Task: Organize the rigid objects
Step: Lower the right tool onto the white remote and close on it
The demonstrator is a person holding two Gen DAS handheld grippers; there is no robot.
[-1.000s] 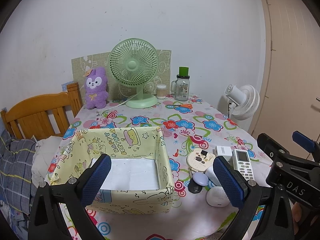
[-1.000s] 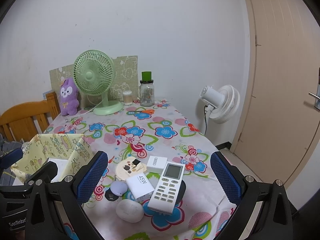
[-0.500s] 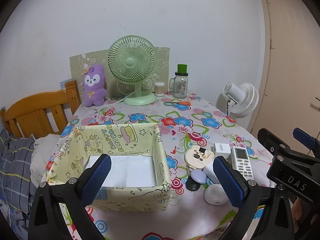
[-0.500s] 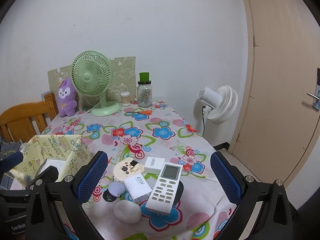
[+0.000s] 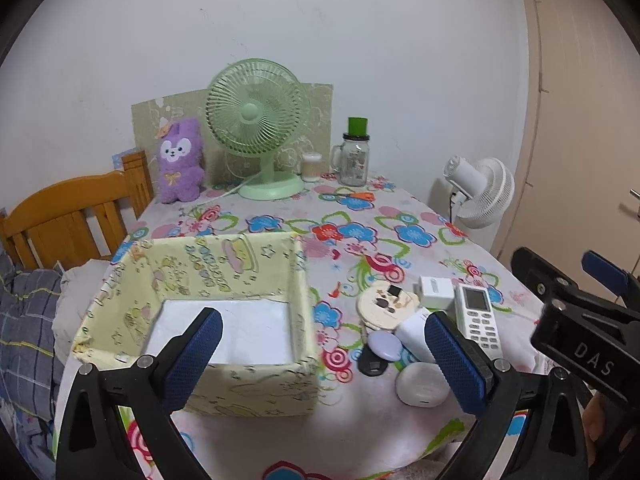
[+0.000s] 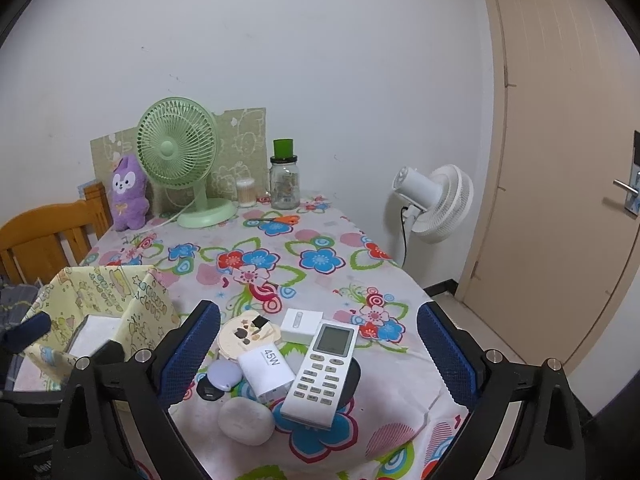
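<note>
A yellow fabric storage box (image 5: 248, 264) (image 6: 116, 292) stands open on the floral table, its white bottom bare. To its right lies a cluster: white remote (image 6: 320, 368) (image 5: 476, 320), white 45W charger (image 6: 266, 368), small white box (image 6: 301, 320), round cream disc (image 6: 244, 334) (image 5: 384, 306), lilac puck (image 6: 225, 374) on a black fob, and a white oval case (image 6: 245, 420) (image 5: 422, 388). My left gripper (image 5: 320, 364) hangs open above the box's near wall. Over the cluster my right gripper (image 6: 320, 356) is open too, holding nothing.
At the table's back stand a green desk fan (image 6: 180, 156), a purple plush (image 6: 127, 192), a glass jar with a green lid (image 6: 285, 184) and a cotton-swab tub (image 6: 245, 193). Orange scissors (image 6: 280, 220) lie nearby. A wooden chair (image 5: 68, 216) is left; a white fan (image 6: 436, 200) and door right.
Both grippers have drawn back and up a little, so the box and the cluster sit slightly farther away in view. Nothing on the table has moved.
</note>
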